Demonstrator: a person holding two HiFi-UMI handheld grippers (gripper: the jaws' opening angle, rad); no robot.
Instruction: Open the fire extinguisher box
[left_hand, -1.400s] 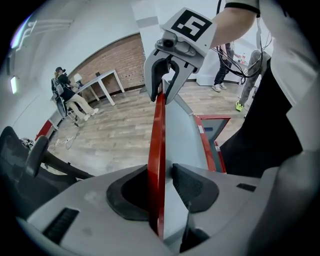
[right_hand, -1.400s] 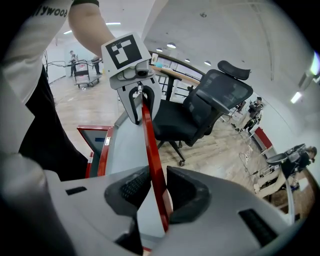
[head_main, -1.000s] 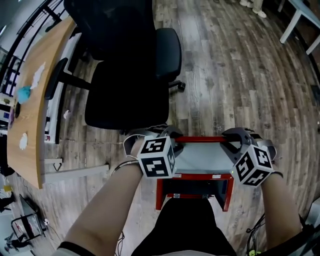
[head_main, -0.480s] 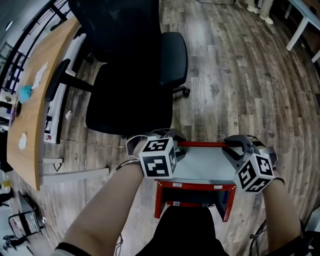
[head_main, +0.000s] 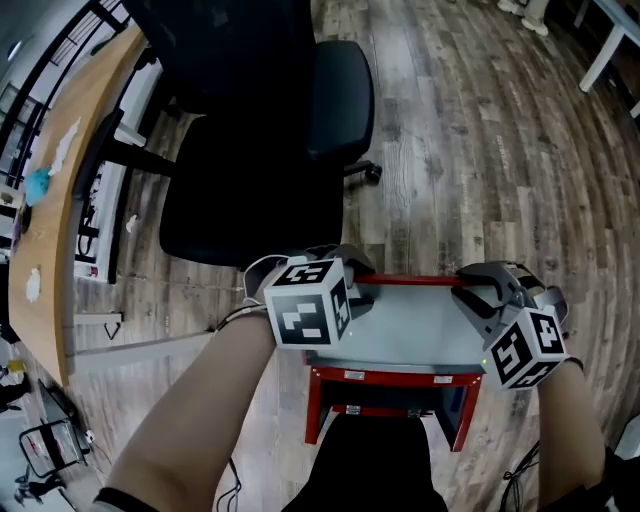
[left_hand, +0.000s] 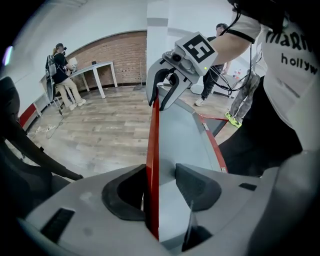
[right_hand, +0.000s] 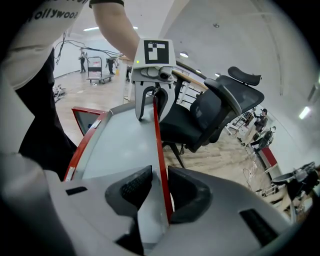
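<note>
The red fire extinguisher box (head_main: 314, 402) stands on the floor just in front of me. Its grey lid (head_main: 410, 325) with a red frame is held up by the far edge. My left gripper (head_main: 355, 291) is at that edge's left corner. In the left gripper view the red lid edge (left_hand: 152, 150) runs between the jaws of the left gripper (left_hand: 159, 187), which are opening, with a gap at the right pad. My right gripper (head_main: 471, 291) is at the right corner. In its own view the right gripper (right_hand: 160, 187) is shut on the red edge (right_hand: 159, 145).
A black office chair (head_main: 260, 150) stands right behind the box. A curved wooden desk (head_main: 55, 270) runs along the left. Wood-plank floor (head_main: 480, 150) stretches to the right and beyond. People stand by a white table (left_hand: 95, 70) far off in the left gripper view.
Both grippers have lifted the lid's far edge, and more of the grey panel shows. The box front has dropped lower in the head view.
</note>
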